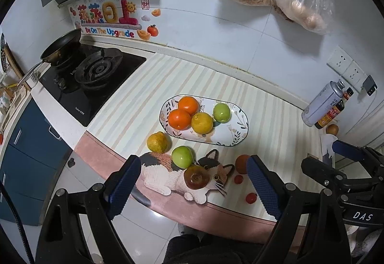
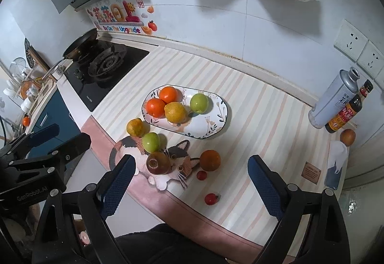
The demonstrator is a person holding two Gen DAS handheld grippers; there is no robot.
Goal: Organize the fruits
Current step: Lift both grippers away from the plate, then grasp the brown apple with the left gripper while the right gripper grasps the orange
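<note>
Currently both grippers, left (image 1: 194, 186) and right (image 2: 192, 183), released, holding nothing. Risk: loose tomatoes (image 2: 211, 198) and apple (image 2: 158, 163) near desk (image 2: 264, 120) edge; a nudge could roll them off, short of the plate (image 2: 216, 127).

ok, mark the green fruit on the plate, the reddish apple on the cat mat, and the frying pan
green fruit on the plate (image 2: 199, 102): right wrist view, centre of its skin.
reddish apple (image 2: 158, 163): right wrist view, top by the stem hollow.
frying pan (image 1: 63, 43): left wrist view, inside of the bowl.
</note>
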